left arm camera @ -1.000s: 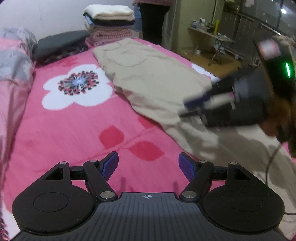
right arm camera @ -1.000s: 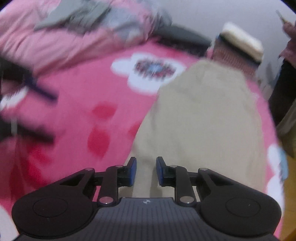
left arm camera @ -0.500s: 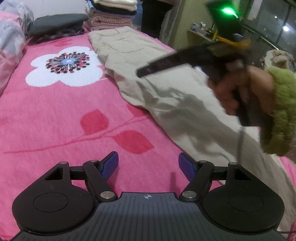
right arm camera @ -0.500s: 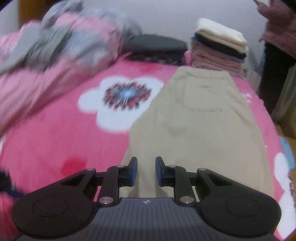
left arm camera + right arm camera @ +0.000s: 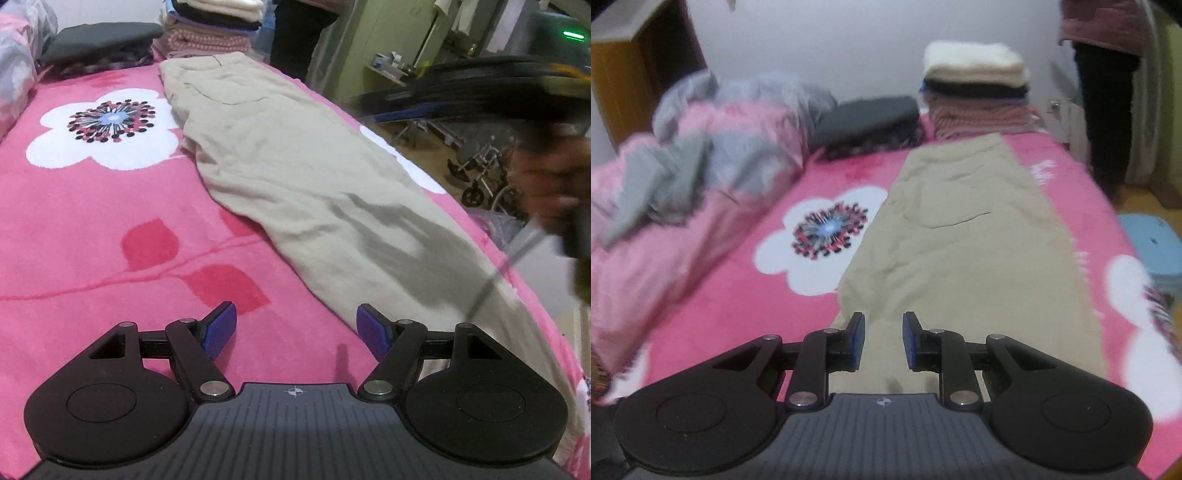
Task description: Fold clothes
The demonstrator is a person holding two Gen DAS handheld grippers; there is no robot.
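Observation:
Beige trousers [image 5: 295, 158] lie flat and lengthwise on the pink flowered bedspread [image 5: 92, 221], waistband at the far end. My left gripper [image 5: 295, 328] hovers low over the bedspread beside the trousers' lower leg, open wide with nothing between its fingers. In the right wrist view the trousers [image 5: 971, 251] stretch away ahead. My right gripper [image 5: 882, 339] hangs above their near part with a narrow gap; its jaws are opening and hold nothing. In the left wrist view it is a dark blur [image 5: 461, 85] at the upper right, held by a hand [image 5: 546, 184].
A stack of folded clothes [image 5: 975, 85] and a dark folded garment [image 5: 868, 118] sit at the far end of the bed. A rumpled pink and grey quilt [image 5: 701, 147] fills the left side. A person [image 5: 1104, 74] stands at the far right; a blue stool [image 5: 1152, 243] stands beside the bed.
The right gripper has risen and swung off to the right above the trousers, and its view has rolled level. The left gripper has sunk a little toward the bedspread.

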